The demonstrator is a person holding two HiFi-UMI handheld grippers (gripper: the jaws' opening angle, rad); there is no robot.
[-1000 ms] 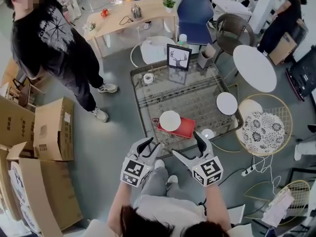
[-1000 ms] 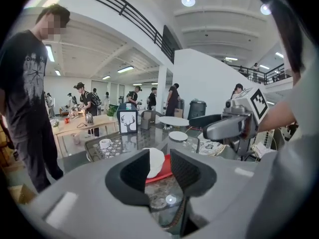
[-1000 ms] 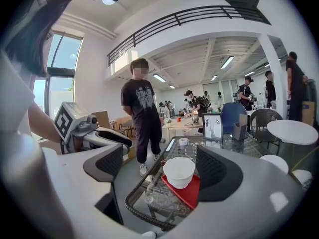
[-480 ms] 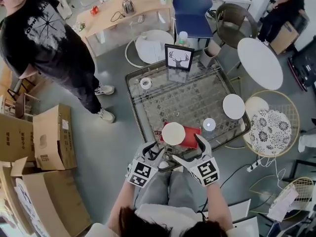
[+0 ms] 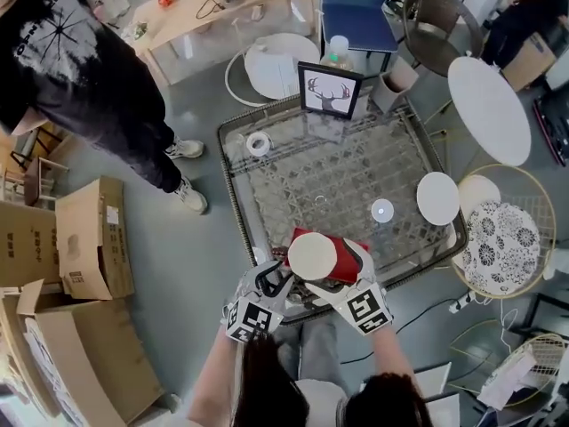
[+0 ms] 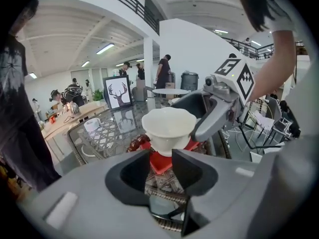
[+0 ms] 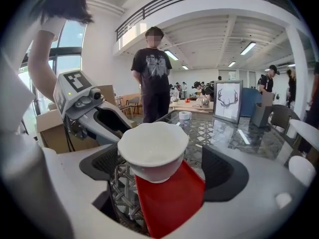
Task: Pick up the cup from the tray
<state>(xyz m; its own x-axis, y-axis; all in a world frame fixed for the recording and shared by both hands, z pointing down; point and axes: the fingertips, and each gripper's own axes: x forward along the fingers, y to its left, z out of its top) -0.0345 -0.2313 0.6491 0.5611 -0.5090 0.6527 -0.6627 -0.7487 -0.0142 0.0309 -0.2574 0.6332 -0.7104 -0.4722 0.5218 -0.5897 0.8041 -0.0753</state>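
A white cup (image 5: 312, 256) with a wavy rim stands on the near end of a red tray (image 5: 345, 254), at the front edge of the glass table (image 5: 356, 172). My right gripper (image 5: 336, 276) is open, and in the right gripper view the cup (image 7: 152, 151) sits between its jaws above the tray (image 7: 172, 200), with a gap on the right side. My left gripper (image 5: 274, 281) is open just short of the cup (image 6: 168, 128), with nothing between its fingers. From there the right gripper (image 6: 215, 108) reaches in beside the cup.
On the table stand a framed deer picture (image 5: 329, 91), a tape roll (image 5: 258, 142), a small white lid (image 5: 381, 209) and a white disc (image 5: 437, 197). A person in black (image 5: 80, 69) stands at the left by cardboard boxes (image 5: 84, 238). Round side tables (image 5: 502, 238) stand right.
Both grippers have moved forward to the table's front edge. The right gripper's jaws now flank the cup, and the left gripper has come close beside it.
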